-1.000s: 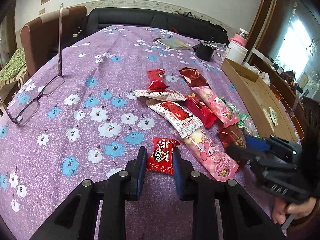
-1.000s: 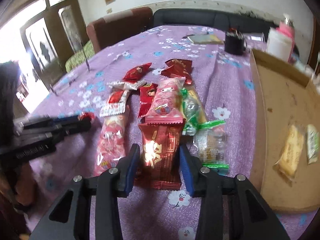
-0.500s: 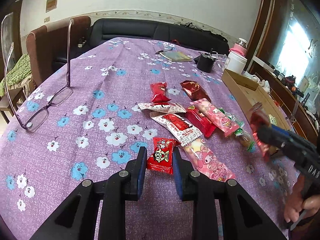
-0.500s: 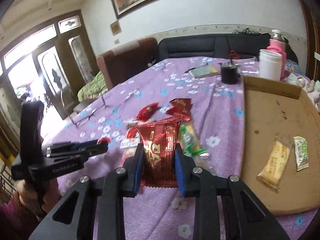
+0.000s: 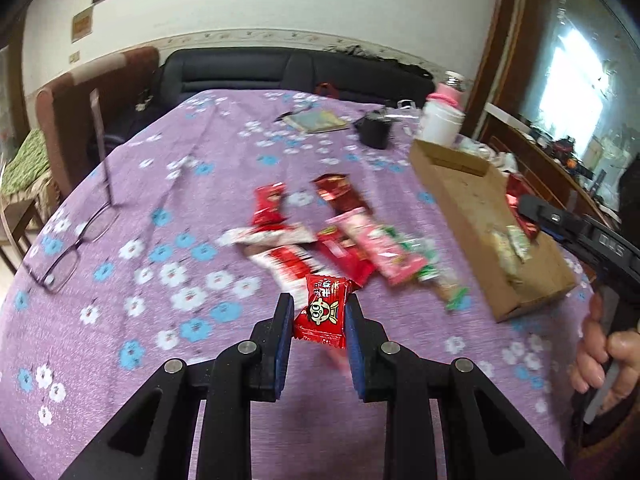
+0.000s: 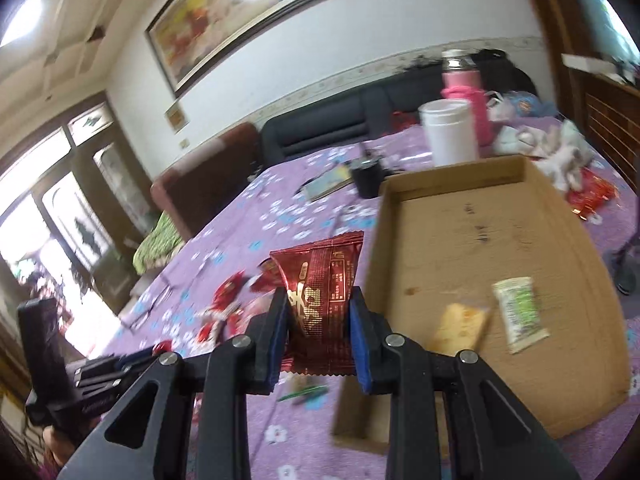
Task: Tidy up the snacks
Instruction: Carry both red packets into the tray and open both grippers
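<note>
My left gripper (image 5: 318, 312) is shut on a small red candy packet (image 5: 323, 310) with a cartoon face, lifted above the purple flowered tablecloth (image 5: 168, 248). My right gripper (image 6: 318, 304) is shut on a dark red foil snack packet (image 6: 320, 280), held in the air beside the left wall of the shallow cardboard box (image 6: 472, 264). A yellow packet (image 6: 460, 326) and a green-and-white packet (image 6: 518, 312) lie in that box. Several red and pink snacks (image 5: 340, 236) remain spread on the cloth. In the left wrist view the right gripper (image 5: 532, 216) hangs over the box (image 5: 480, 216).
Eyeglasses (image 5: 76, 248) lie on the cloth at the left. Behind the box stand a white jar (image 6: 450, 132), a pink bottle (image 6: 466, 96) and a black cup (image 6: 366, 178). A booklet (image 5: 316, 120) lies farther back. A person's hand (image 5: 600, 360) holds the right gripper's handle.
Both grippers rose from the cloth with their packets. The right one swung right, from over the snack pile to the box's edge, and rolled. The left lifted the candy slightly.
</note>
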A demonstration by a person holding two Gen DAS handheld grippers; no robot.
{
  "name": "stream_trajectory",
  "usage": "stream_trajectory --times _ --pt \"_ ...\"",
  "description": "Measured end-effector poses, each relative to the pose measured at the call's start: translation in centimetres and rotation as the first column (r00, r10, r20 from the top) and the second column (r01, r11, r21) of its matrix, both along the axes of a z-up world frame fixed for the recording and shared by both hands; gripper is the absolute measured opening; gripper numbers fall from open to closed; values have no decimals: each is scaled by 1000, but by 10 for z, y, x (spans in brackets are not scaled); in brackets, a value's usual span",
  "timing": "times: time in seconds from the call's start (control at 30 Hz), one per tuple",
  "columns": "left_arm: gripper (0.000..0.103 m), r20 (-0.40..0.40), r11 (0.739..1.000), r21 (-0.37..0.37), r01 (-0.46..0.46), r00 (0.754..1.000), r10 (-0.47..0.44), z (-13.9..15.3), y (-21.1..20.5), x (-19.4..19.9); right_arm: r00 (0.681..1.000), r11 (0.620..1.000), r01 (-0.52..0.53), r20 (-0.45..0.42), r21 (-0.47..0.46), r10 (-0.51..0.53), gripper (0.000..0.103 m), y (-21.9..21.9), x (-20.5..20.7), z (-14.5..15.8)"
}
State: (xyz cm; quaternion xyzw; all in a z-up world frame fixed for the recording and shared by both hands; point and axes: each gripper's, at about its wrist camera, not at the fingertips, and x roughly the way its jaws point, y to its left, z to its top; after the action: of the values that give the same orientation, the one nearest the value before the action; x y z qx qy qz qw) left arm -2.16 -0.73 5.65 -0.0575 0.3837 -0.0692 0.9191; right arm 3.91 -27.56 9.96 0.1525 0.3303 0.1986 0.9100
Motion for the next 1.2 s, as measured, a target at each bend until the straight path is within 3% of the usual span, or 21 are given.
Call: stream_trajectory --times 0.3,0.53,0.7,0.83,1.0,1.2 --pt "25 33 992 -9 129 991 -128 28 -64 17 989 985 145 -22 97 -143 28 -56 9 4" --pt "25 42 973 -22 229 973 -228 38 -131 39 981 975 196 -28 110 -194 28 -75 10 6" --pt "25 14 956 -38 289 957 -289 30 -179 63 967 965 253 -29 65 -251 28 -88 17 2" --pt "25 -35 952 -51 301 952 -303 6 -207 79 948 949 311 -90 61 -305 28 -104 24 -11" --pt "25 -66 948 -24 317 946 -318 -15 -214 81 918 936 351 -203 21 -340 28 -111 35 -35" --pt "25 -54 948 -5 317 947 -317 -20 -210 80 912 937 347 -215 -49 -349 28 -101 37 -42"
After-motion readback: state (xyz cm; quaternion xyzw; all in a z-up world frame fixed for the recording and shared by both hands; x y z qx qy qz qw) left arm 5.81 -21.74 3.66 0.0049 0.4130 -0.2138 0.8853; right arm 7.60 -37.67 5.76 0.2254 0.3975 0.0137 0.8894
